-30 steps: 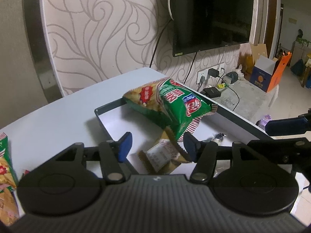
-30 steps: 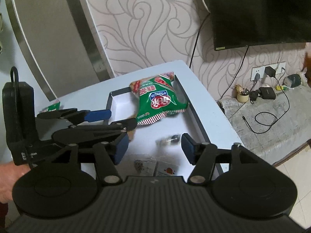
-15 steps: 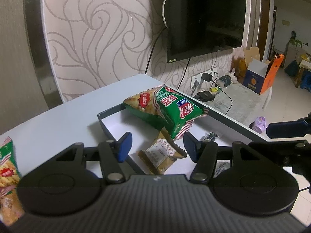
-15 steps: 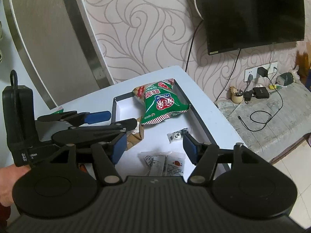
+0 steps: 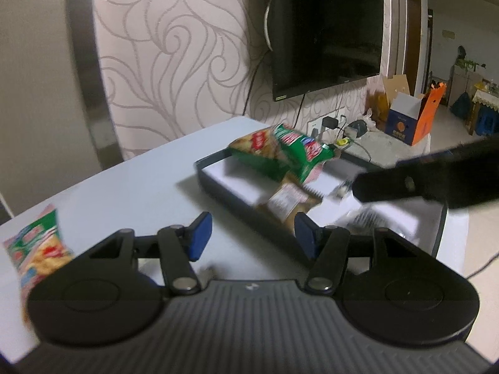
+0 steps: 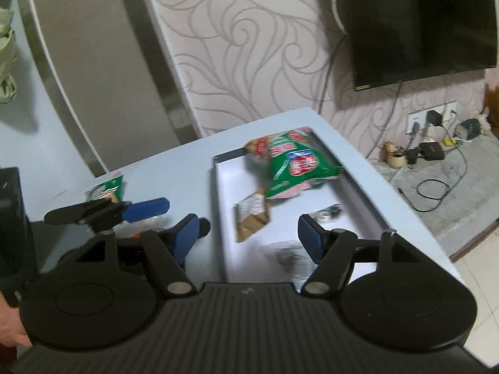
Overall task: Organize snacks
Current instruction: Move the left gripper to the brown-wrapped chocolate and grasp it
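Snacks fill our tray (image 6: 218, 205) on the desk (image 5: 149, 187): a green chip bag (image 6: 293, 165), a brown packet (image 6: 252, 215) and small wrapped pieces, while a second green bag (image 5: 37, 249) lies outside, not yet collected. Our left gripper (image 5: 249, 233) hangs empty, jaws apart; our right gripper (image 6: 246, 237), jaws just opening, holds nothing. Only the right view shows a hand (image 6: 9, 336).
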The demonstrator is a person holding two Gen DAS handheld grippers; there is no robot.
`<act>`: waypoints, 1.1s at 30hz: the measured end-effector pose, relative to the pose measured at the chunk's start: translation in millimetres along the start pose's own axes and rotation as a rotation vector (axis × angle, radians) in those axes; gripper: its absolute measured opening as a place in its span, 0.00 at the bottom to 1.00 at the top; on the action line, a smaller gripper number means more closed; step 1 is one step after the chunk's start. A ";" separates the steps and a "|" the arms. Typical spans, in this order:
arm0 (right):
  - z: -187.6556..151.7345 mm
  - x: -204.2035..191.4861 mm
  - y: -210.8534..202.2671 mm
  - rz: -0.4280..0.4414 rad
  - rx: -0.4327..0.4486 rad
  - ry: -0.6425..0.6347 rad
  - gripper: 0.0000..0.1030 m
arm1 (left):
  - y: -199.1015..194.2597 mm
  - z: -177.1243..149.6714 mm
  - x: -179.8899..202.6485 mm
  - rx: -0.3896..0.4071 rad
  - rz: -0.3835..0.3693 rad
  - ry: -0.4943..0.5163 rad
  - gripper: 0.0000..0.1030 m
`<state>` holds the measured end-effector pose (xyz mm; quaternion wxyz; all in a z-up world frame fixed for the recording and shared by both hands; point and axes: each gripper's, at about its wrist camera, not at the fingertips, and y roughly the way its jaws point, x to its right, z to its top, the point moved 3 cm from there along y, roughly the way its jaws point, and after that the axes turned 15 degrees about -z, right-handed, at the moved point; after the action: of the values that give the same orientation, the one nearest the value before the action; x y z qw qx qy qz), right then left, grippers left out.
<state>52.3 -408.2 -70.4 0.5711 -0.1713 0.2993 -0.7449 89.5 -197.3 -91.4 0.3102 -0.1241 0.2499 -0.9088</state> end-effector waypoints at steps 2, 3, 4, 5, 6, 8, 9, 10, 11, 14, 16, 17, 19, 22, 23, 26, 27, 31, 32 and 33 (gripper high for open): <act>-0.2 -10.6 2.0 0.015 -0.004 -0.009 0.73 | -9.8 -9.7 -7.3 -0.005 0.012 0.004 0.59; -0.5 -16.2 2.6 0.023 -0.005 -0.016 0.73 | -14.5 -14.6 -11.2 -0.011 0.019 0.003 0.59; -1.3 -22.1 3.3 0.030 -0.005 -0.025 0.73 | -19.0 -19.5 -15.5 -0.015 0.027 -0.001 0.59; -2.2 -27.3 4.0 0.038 -0.007 -0.032 0.73 | -22.9 -24.2 -18.9 -0.017 0.033 -0.006 0.59; -2.7 -32.7 4.3 0.047 -0.007 -0.039 0.73 | -26.4 -28.8 -23.9 -0.022 0.041 -0.012 0.59; -3.9 -43.6 3.5 0.070 -0.004 -0.063 0.72 | -31.6 -36.5 -32.6 -0.028 0.061 -0.027 0.59; -5.6 -51.2 3.1 0.087 -0.004 -0.090 0.72 | -33.8 -40.1 -37.6 -0.030 0.068 -0.036 0.59; -7.5 -57.2 2.2 0.098 -0.002 -0.115 0.72 | -35.7 -43.6 -41.8 -0.033 0.075 -0.043 0.59; -9.6 -63.6 1.3 0.108 -0.001 -0.144 0.71 | -36.8 -46.2 -45.9 -0.036 0.082 -0.049 0.59; -20.6 -82.8 0.0 0.137 -0.012 -0.219 0.71 | -37.3 -52.3 -57.2 -0.048 0.096 -0.062 0.59; -27.6 -91.2 0.0 0.143 -0.023 -0.253 0.71 | -34.6 -54.2 -63.6 -0.055 0.102 -0.069 0.59; -30.7 -92.9 -0.6 0.141 -0.025 -0.262 0.71 | -33.2 -55.0 -66.0 -0.059 0.104 -0.072 0.59; -33.6 -95.4 -0.2 0.136 -0.035 -0.268 0.71 | -30.2 -54.3 -68.8 -0.059 0.096 -0.077 0.59; -34.7 -95.0 -0.5 0.123 -0.039 -0.268 0.71 | -26.1 -51.0 -65.2 -0.052 0.068 -0.071 0.59; -35.6 -93.8 -0.7 0.119 -0.040 -0.269 0.71 | -24.1 -48.5 -61.5 -0.050 0.048 -0.069 0.59; -36.7 -90.4 -2.7 0.109 -0.046 -0.260 0.71 | -13.5 -43.9 -46.5 -0.059 0.000 -0.031 0.59; -36.0 -88.5 -3.4 0.099 -0.041 -0.250 0.71 | -8.2 -42.9 -43.0 -0.063 -0.017 -0.022 0.59; -33.1 -79.7 -6.6 0.091 -0.045 -0.222 0.71 | 6.2 -39.1 -32.9 -0.080 -0.042 -0.004 0.58; -32.9 -78.1 -7.8 0.088 -0.044 -0.218 0.71 | 10.1 -39.5 -32.3 -0.091 -0.042 0.001 0.58; -33.2 -76.8 -8.9 0.084 -0.044 -0.217 0.71 | 13.7 -40.5 -32.0 -0.102 -0.040 0.006 0.54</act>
<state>48.0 -325.2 -83.4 0.6268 -0.2508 0.2590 -0.6908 105.8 -171.3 -135.1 0.2844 -0.1421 0.2943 -0.9013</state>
